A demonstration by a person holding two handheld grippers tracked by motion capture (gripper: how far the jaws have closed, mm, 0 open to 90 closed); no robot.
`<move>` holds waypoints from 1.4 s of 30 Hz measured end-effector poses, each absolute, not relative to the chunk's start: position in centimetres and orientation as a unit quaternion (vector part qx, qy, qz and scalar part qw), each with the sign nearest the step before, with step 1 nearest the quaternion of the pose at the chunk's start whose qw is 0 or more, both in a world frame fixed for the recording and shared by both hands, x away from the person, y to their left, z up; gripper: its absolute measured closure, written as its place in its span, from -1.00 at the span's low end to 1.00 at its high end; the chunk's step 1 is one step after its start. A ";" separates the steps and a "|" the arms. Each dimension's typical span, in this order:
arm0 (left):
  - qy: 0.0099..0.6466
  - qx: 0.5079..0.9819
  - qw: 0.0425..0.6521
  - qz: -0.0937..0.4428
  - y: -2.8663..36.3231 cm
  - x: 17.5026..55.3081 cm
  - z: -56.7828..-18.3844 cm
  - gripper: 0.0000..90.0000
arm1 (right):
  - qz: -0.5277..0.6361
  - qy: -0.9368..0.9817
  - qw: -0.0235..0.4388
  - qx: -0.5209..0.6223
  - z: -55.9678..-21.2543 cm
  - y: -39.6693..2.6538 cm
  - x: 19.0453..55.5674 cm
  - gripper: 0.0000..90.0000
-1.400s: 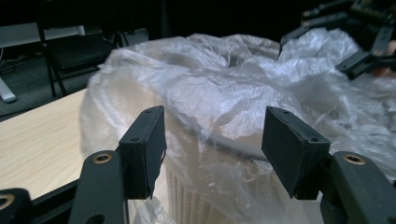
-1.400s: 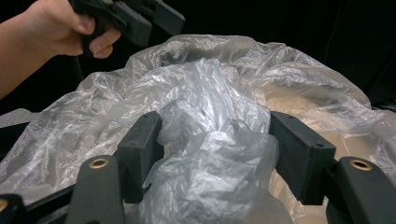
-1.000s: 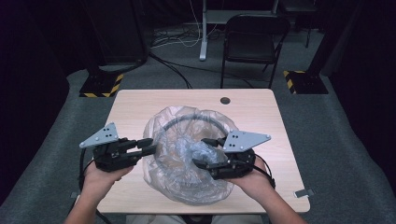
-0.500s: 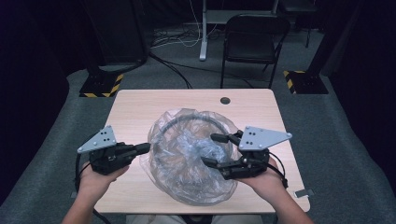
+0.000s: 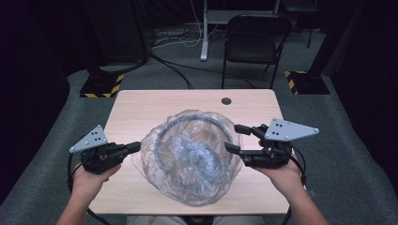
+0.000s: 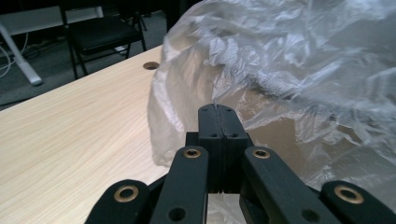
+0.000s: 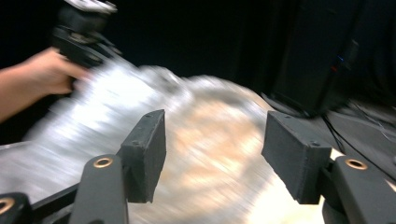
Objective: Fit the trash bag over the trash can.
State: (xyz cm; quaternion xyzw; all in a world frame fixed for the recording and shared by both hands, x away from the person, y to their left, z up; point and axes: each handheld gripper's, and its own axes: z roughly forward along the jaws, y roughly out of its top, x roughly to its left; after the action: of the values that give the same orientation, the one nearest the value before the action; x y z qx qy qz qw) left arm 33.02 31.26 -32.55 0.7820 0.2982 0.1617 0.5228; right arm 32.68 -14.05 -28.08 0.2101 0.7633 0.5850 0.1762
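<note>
Left tongs (image 6: 218,112) pinch the plastic bag (image 5: 187,159); right tongs (image 5: 233,137), just narrowing, stand spread and empty. Keep the pinch firm. Judged best: right tongs seize film only, not the coiled cable (image 5: 192,152) inside.

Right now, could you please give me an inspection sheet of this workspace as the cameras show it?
Surface: light wooden table, a round hole near its far edge.
Job's things: clear plastic bag, crumpled, with a dark ring-shaped thing inside that I cannot identify.
Clutter: nothing seen.
Grippers: left hand-held gripper shut, a wisp of the bag's film at its tips; right hand-held gripper open at the bag's right edge, not gripping; its jaws have just been closing a little.
Cables: one trails from each gripper; more lie on the floor behind the table.
Surroundings: folding chair, grey carpet, two striped stand bases, dark curtains.
</note>
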 end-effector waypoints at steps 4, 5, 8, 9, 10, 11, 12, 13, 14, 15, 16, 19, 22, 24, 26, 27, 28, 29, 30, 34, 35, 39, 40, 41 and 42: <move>0.308 0.780 0.521 0.161 31.7 33.5 -33.0 1.00 | 0.582 0.759 0.159 0.244 -30.0 -15.4 34.1 -0.12; 0.309 0.780 0.519 0.161 31.7 33.6 -33.2 1.00 | 0.581 0.759 0.155 0.250 -30.5 -15.6 34.4 -0.11; 0.309 0.779 0.522 0.157 31.6 33.8 -33.5 1.00 | 0.580 0.759 0.136 0.261 -31.5 -15.8 35.2 -0.10; 0.306 0.779 0.525 0.156 31.5 33.9 -33.5 1.00 | 0.581 0.759 0.129 0.262 -31.7 -15.8 35.4 -0.09; 0.305 0.778 0.527 0.155 31.4 33.9 -33.5 1.00 | 0.582 0.760 0.123 0.263 -31.9 -15.7 35.6 -0.06; 0.302 0.778 0.529 0.154 31.2 33.8 -33.5 1.00 | 0.584 0.759 0.115 0.264 -32.0 -15.6 35.7 -0.04; 0.298 0.778 0.531 0.154 31.1 33.8 -33.4 1.00 | 0.586 0.759 0.108 0.262 -32.1 -15.5 35.8 -0.02; 0.296 0.778 0.532 0.153 31.0 33.8 -33.4 1.00 | 0.587 0.759 0.103 0.261 -32.2 -15.4 35.9 0.01; 0.293 0.779 0.533 0.153 30.9 33.7 -33.3 1.00 | 0.588 0.760 0.099 0.260 -32.2 -15.3 36.0 0.07; 0.291 0.779 0.535 0.151 30.8 33.7 -33.3 1.00 | 0.588 0.761 0.097 0.256 -32.2 -15.1 36.0 0.12; 0.287 0.780 0.535 0.152 30.6 33.7 -33.2 1.00 | 0.588 0.762 0.097 0.254 -32.2 -15.0 36.0 0.21; 0.283 0.782 0.534 0.155 30.4 33.6 -33.1 1.00 | 0.586 0.763 0.108 0.250 -32.1 -14.7 35.8 0.43; 0.284 0.780 0.535 0.157 30.5 33.7 -33.0 1.00 | 0.589 0.759 0.114 0.252 -31.9 -15.1 35.9 0.74; 0.286 0.779 0.535 0.156 30.5 33.8 -33.1 1.00 | 0.592 0.757 0.116 0.252 -31.9 -15.3 36.0 0.86; 0.286 0.781 0.533 0.156 30.4 33.9 -33.3 1.00 | 0.590 0.756 0.122 0.254 -31.9 -15.5 36.0 0.97; 0.285 0.783 0.531 0.157 30.3 33.9 -33.4 1.00 | 0.586 0.758 0.127 0.257 -31.9 -15.5 36.0 0.99; 0.286 0.784 0.529 0.155 30.2 34.0 -33.5 1.00 | 0.581 0.761 0.133 0.257 -32.0 -15.5 36.0 1.00; 0.285 0.785 0.528 0.154 30.2 34.0 -33.7 1.00 | 0.577 0.763 0.137 0.258 -32.2 -15.5 36.0 1.00; 0.286 0.785 0.528 0.152 30.2 34.1 -33.9 1.00 | 0.573 0.765 0.139 0.260 -32.3 -15.5 36.0 1.00; 0.289 0.787 0.526 0.147 30.1 34.2 -34.5 1.00 | 0.555 0.773 0.146 0.271 -33.3 -15.7 36.3 1.00; 0.288 0.787 0.526 0.146 30.1 34.2 -34.7 1.00 | 0.551 0.774 0.148 0.274 -33.6 -15.8 36.4 1.00; 0.291 0.787 0.525 0.142 30.1 34.2 -35.2 1.00 | 0.535 0.780 0.146 0.289 -34.9 -16.4 36.7 1.00; 0.292 0.787 0.524 0.141 30.2 34.2 -35.4 1.00 | 0.532 0.781 0.144 0.292 -35.2 -16.5 36.7 1.00; 0.295 0.787 0.523 0.141 30.3 34.2 -35.6 1.00 | 0.529 0.783 0.142 0.295 -35.5 -16.7 36.7 1.00; 0.297 0.787 0.522 0.140 30.5 34.3 -35.8 1.00 | 0.527 0.784 0.140 0.298 -35.7 -16.8 36.7 1.00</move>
State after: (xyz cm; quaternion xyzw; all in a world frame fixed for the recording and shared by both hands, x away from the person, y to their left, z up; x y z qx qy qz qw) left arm 34.27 30.47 -35.76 0.7870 0.2968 0.1400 0.5224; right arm 36.70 -16.83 -35.74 0.2983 0.7836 0.5268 0.1397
